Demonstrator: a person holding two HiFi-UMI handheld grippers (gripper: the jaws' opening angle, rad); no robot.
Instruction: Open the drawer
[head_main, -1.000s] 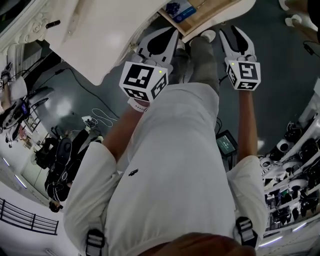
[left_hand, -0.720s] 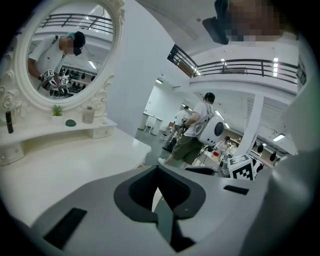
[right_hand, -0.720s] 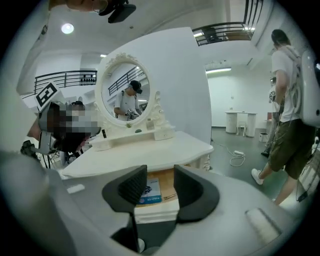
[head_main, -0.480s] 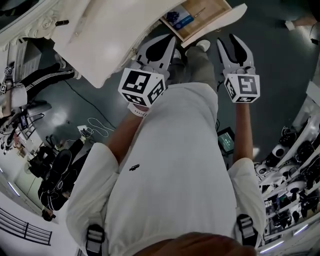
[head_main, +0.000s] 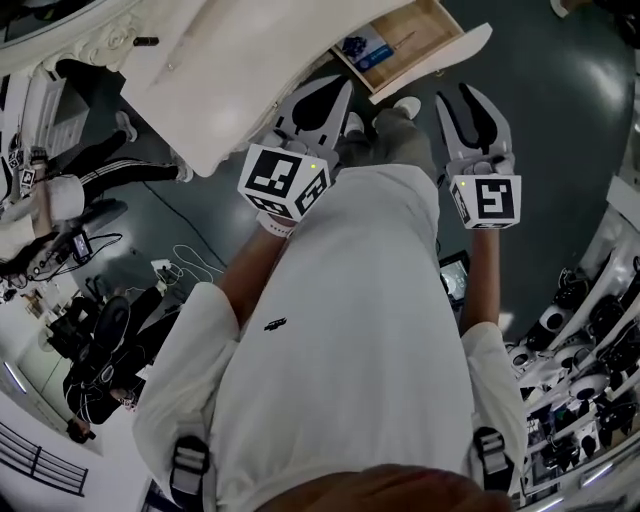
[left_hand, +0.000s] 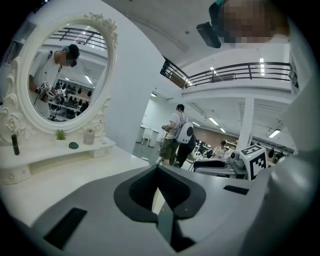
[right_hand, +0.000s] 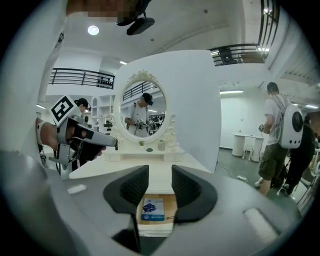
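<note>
The light wooden drawer with a white front (head_main: 425, 30) stands pulled out from the front edge of the white dressing table (head_main: 230, 60). In the head view it lies ahead of both grippers, closer to the right one. Its open top shows bare wood and, towards one end, a blue-and-white printed packet (head_main: 362, 47). The dressing table's broad top runs away to the left. At its back stands an oval mirror in an ornate white frame (left_hand: 60, 75), on a low shelf with a few small items.

The person in a white T-shirt (head_main: 350, 330) holds both tools out in front of the body. Neither tool touches the furniture.

The right gripper (head_main: 465, 100) points at the drawer. Its jaws stand spread and have just been closing. Nothing sits between them. In the right gripper view the drawer and the packet (right_hand: 152, 209) show through the gap, well beyond the pads.

The left gripper (head_main: 335, 95) hangs beside the table's front edge. Its jaws are pressed together at the tips and hold nothing, as the left gripper view shows.
</note>
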